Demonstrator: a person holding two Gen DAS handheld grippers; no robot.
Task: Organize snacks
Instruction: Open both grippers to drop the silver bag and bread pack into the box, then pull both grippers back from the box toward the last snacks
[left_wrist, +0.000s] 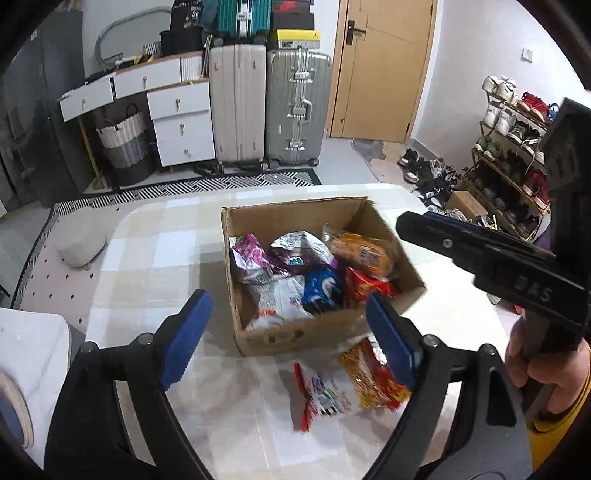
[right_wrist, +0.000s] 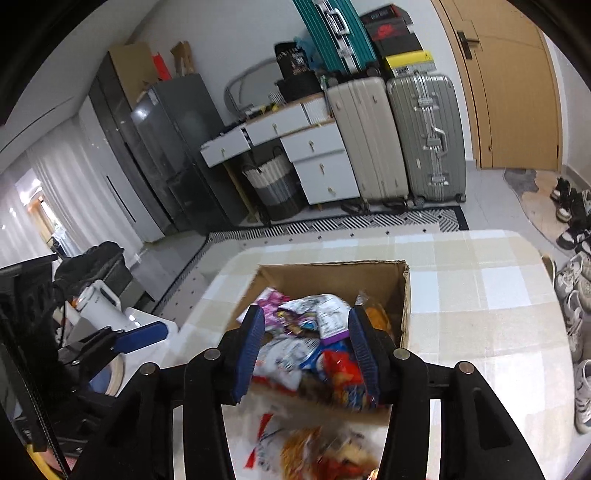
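Observation:
An open cardboard box stands in the middle of the checked table, filled with snack packets: purple, blue, orange and red. In front of the box lie a white-and-red packet and a yellow-red packet. My left gripper hangs open above the box's near wall and these two packets, holding nothing. My right gripper hovers over the box, its jaws apart with nothing pressed between the pads. In the left wrist view it reaches in from the right.
The table has a rounded far edge. A tape roll sits at its left, near a white jug. Suitcases, white drawers, a door and a shoe rack line the room. A hand grips the right tool.

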